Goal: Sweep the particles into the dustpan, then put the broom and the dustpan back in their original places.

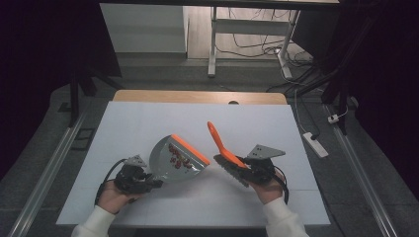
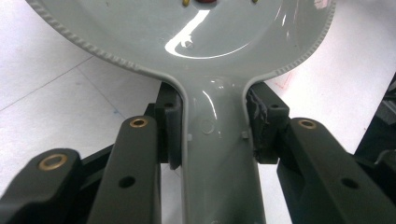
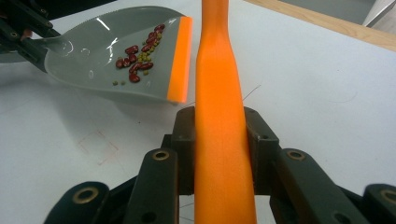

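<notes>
High view is showing you most of the sweeping as done, as far as I can judge: the red beans and a few small green ones are lying inside the grey dustpan, gathered near its orange lip, and the white table around it is looking bare of spilled beans. What seems left is carrying or emptying the pan and putting the tools down. You are holding the left gripper low near the table's near edge, its jaws pinching the dustpan's handle from both sides, with the pan lifted and tipped. Your right gripper is sitting just right of the pan, its jaws pinching the orange brush by the handle, which is pointing up and away from you while the bristles are angling down beside the pan.
</notes>
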`<action>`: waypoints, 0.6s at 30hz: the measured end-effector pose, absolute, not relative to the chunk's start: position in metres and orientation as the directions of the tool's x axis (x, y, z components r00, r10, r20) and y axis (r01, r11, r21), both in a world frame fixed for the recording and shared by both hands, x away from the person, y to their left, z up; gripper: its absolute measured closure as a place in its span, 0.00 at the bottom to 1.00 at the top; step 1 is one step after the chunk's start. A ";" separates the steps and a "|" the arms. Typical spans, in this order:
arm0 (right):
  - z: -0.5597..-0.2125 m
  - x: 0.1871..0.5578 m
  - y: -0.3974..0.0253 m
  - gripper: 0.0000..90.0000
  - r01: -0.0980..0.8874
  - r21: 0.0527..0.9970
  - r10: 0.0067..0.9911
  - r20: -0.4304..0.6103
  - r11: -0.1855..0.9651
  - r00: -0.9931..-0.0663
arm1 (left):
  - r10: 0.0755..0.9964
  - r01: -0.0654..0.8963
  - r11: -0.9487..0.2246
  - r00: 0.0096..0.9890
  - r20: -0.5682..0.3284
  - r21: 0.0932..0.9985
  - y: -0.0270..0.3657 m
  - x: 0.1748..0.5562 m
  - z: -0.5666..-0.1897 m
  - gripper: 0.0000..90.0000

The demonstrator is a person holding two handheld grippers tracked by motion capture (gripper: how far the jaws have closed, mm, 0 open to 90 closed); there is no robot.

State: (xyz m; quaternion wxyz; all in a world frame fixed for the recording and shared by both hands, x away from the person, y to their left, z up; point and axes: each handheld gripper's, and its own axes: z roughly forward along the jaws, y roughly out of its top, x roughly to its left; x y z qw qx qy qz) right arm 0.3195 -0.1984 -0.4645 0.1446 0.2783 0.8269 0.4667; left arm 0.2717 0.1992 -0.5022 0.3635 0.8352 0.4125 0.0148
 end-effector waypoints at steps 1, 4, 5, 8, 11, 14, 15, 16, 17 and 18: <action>-0.464 0.320 -0.200 0.78 0.327 0.853 0.596 0.024 0.407 -0.803 | 0.703 0.680 -0.387 0.655 -0.279 0.623 0.200 0.272 -0.502 0.69; -0.465 0.320 -0.203 0.78 0.332 0.850 0.598 0.024 0.410 -0.801 | 0.708 0.683 -0.373 0.647 -0.284 0.628 0.201 0.273 -0.502 0.69; -0.466 0.321 -0.204 0.78 0.335 0.847 0.598 0.025 0.412 -0.801 | 0.709 0.684 -0.370 0.645 -0.284 0.628 0.201 0.273 -0.502 0.69; -0.467 0.323 -0.207 0.78 0.342 0.846 0.599 0.034 0.409 -0.800 | 0.712 0.685 -0.368 0.643 -0.284 0.629 0.201 0.274 -0.502 0.69; -0.467 0.324 -0.211 0.78 0.349 0.844 0.606 0.036 0.407 -0.794 | 0.712 0.686 -0.371 0.643 -0.282 0.626 0.202 0.274 -0.503 0.69; -0.466 0.324 -0.213 0.78 0.361 0.842 0.614 0.046 0.400 -0.788 | 0.715 0.686 -0.366 0.639 -0.282 0.629 0.202 0.274 -0.502 0.69; -0.466 0.324 -0.214 0.78 0.362 0.841 0.617 0.044 0.402 -0.786 | 0.718 0.687 -0.362 0.636 -0.282 0.630 0.203 0.274 -0.502 0.69; -0.465 0.323 -0.214 0.78 0.363 0.843 0.616 0.047 0.398 -0.786 | 0.721 0.687 -0.358 0.633 -0.280 0.633 0.203 0.274 -0.502 0.69; -0.464 0.323 -0.215 0.78 0.361 0.844 0.615 0.048 0.397 -0.787 | 0.726 0.689 -0.347 0.627 -0.283 0.637 0.203 0.274 -0.502 0.69; -0.463 0.322 -0.215 0.78 0.364 0.844 0.618 0.050 0.394 -0.785 | 0.731 0.689 -0.340 0.622 -0.281 0.640 0.204 0.273 -0.501 0.69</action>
